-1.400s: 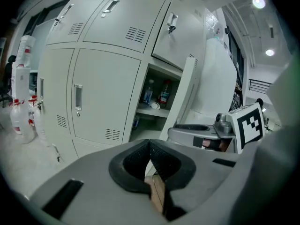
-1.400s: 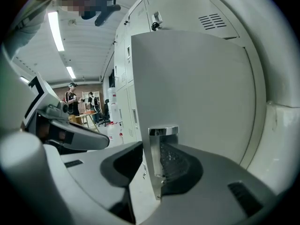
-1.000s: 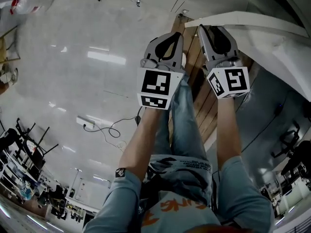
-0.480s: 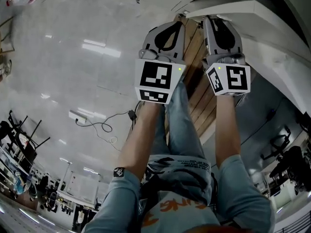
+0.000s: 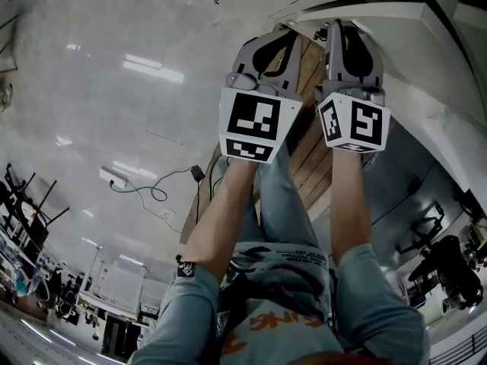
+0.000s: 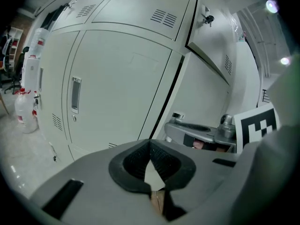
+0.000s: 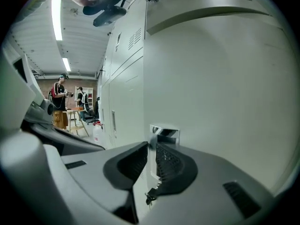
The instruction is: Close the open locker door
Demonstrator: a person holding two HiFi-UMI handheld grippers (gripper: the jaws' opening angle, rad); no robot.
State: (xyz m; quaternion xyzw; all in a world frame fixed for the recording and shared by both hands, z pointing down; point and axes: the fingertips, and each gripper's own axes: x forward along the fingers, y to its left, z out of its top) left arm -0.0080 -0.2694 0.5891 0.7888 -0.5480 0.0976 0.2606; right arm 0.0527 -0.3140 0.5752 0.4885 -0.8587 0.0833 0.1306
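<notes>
Painted sheet steel, by the look: locker door [image 7: 225, 78] standing ajar, filling the right of the right gripper view, closed lockers [image 7: 122, 78] running off behind it. Right gripper [image 7: 151, 165] sitting at the door's free edge by the chrome handle [image 7: 164, 131]. Its fingers [image 7: 172, 163] having just been closing, now narrow with that edge between them; not telling whether they are pressing yet. Left gripper [image 6: 151, 159] idling alongside, tips together, empty. Judging the panel stiff, light on its hinges, smooth and slippery. Favouring a hold at the free edge near the handle, or a flat push on the face, while avoiding the dangling key [image 7: 150, 197].
</notes>
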